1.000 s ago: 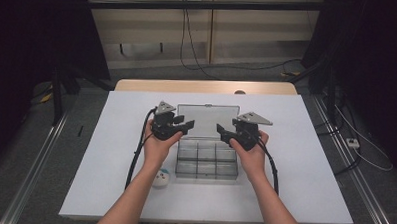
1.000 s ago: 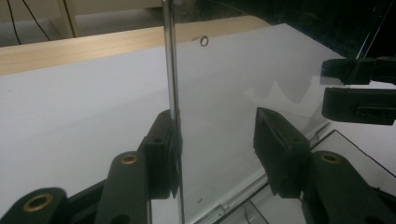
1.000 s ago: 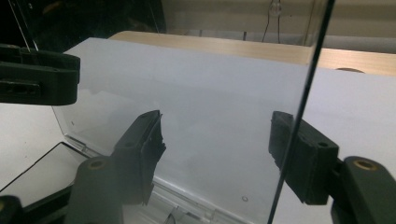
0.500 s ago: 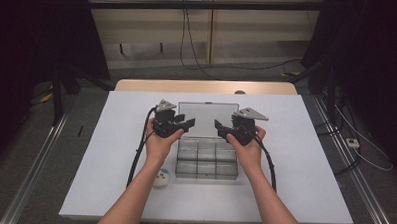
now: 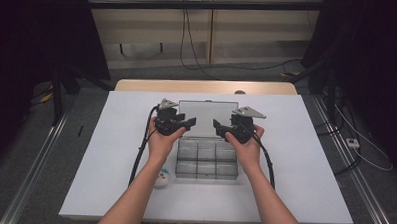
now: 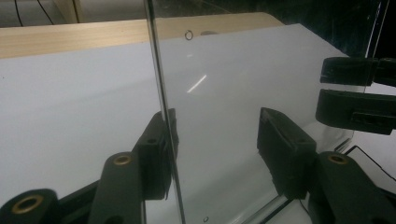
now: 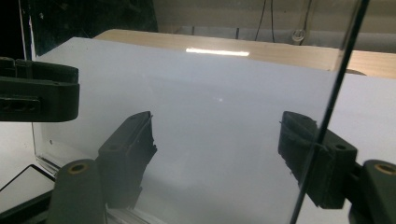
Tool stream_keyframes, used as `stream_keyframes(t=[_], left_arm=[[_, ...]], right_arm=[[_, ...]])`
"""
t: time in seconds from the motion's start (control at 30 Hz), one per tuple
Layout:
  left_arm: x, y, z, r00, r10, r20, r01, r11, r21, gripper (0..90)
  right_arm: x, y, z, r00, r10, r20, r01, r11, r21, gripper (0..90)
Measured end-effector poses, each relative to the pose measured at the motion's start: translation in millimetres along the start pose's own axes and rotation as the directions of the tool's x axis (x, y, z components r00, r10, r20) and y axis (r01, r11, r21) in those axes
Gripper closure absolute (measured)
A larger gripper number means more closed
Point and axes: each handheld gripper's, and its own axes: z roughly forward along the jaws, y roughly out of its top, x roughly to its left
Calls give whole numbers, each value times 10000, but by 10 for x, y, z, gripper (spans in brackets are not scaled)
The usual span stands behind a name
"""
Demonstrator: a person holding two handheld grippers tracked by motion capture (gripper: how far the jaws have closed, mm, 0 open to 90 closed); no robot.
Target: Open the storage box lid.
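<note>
2 grippers flank the upright clear lid (image 5: 208, 115) of the compartment box (image 5: 207, 161) at mid-table: left gripper (image 5: 190, 123) at its left edge, right gripper (image 5: 217, 126) at its right. Both have just been opening, jaws spread, each straddling a lid edge without pinching. Lid's long axis runs left-right between them; both hands equally near.

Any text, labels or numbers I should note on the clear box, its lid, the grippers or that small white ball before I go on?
None can be read.
Clear compartment box and its raised lid: no print shows.
Left gripper and right gripper: plain black, no marking legible.
Small white ball: red and blue marks, too small to read.
</note>
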Motion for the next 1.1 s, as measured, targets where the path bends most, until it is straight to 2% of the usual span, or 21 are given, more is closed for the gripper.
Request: stream_keyframes(t=[0.53, 1.1], left_arm=[[9, -6, 89, 9997, -225, -111, 226, 9997, 108, 426], [-21, -20, 182, 9987, -346, -370, 352, 9992, 163, 346]], right_arm=[[-18, -23, 62, 9991, 423, 43, -424, 9987, 284, 248], [-18, -34, 122, 9996, 251, 97, -256, 9982, 545, 202]])
